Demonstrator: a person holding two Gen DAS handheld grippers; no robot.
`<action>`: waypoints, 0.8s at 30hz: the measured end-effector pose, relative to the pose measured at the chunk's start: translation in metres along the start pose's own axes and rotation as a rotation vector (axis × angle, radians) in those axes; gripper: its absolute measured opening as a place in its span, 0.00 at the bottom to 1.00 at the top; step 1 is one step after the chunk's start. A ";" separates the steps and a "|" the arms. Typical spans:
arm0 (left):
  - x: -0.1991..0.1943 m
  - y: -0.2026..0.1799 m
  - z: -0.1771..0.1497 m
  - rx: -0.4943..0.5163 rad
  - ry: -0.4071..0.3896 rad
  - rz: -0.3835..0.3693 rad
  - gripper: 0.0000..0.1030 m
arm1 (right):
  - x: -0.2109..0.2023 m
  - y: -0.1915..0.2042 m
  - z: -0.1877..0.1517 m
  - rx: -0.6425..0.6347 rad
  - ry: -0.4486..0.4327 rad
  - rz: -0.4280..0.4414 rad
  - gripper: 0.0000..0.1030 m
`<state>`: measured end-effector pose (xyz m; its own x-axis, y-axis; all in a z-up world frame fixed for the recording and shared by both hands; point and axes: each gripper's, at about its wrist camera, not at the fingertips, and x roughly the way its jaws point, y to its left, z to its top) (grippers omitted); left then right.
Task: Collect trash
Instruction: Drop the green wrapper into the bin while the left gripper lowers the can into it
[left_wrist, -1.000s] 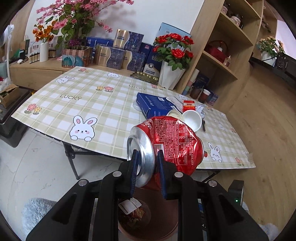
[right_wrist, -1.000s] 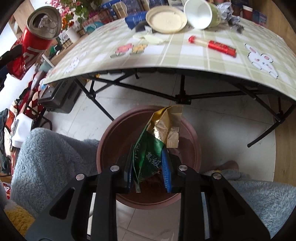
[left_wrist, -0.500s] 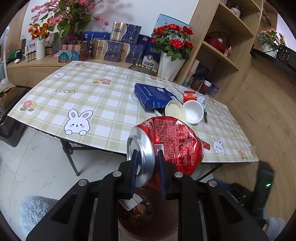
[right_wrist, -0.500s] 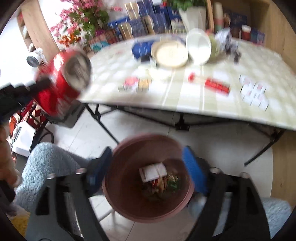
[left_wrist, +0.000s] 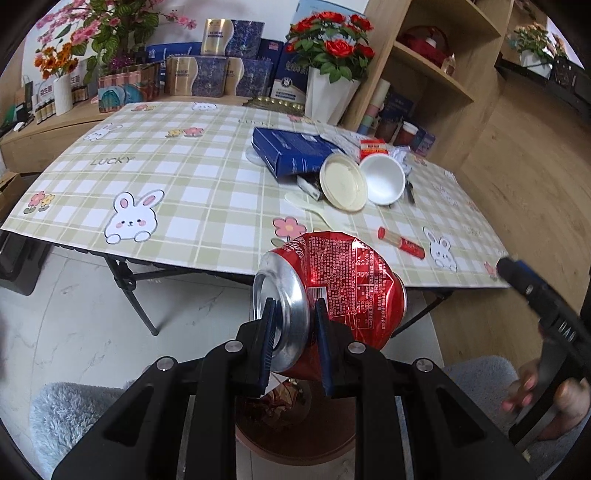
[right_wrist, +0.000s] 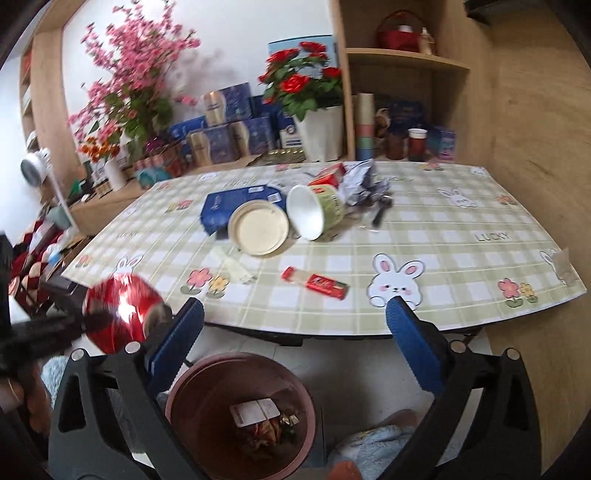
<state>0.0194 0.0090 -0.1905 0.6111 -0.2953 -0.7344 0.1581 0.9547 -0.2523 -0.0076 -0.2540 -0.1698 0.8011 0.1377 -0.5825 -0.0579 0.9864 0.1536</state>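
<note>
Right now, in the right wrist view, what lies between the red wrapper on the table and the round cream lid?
In the right wrist view, only a pale plastic spoon lies between the red wrapper and the cream lid, on bare checked tablecloth.

Spread fingers (right_wrist: 413, 345) above bin (right_wrist: 184, 391)

Both grippers: matte black plastic bodies w/ angular arms & triangular cut-outs, silver round screw heads at the joints. Left gripper (left_wrist: 293, 343) has thin ribbed blue pads on black fingers (left_wrist: 266, 343). Right gripper (right_wrist: 295, 354) has long blue ribbed pads (right_wrist: 415, 349). Bare skin of right hand (left_wrist: 543, 402) w/ pinkish nails at left view's edge
</note>
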 end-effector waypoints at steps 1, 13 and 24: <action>0.003 -0.001 -0.002 0.004 0.009 0.000 0.20 | -0.001 -0.003 0.000 0.011 0.005 0.011 0.94; 0.068 -0.004 -0.030 0.030 0.222 -0.030 0.20 | 0.005 -0.012 -0.005 0.036 0.035 0.010 0.94; 0.092 0.001 -0.050 0.011 0.342 -0.031 0.20 | 0.004 -0.024 -0.001 0.073 0.034 -0.004 0.94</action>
<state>0.0372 -0.0189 -0.2903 0.3107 -0.3182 -0.8957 0.1816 0.9448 -0.2726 -0.0034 -0.2772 -0.1762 0.7806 0.1383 -0.6096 -0.0106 0.9780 0.2083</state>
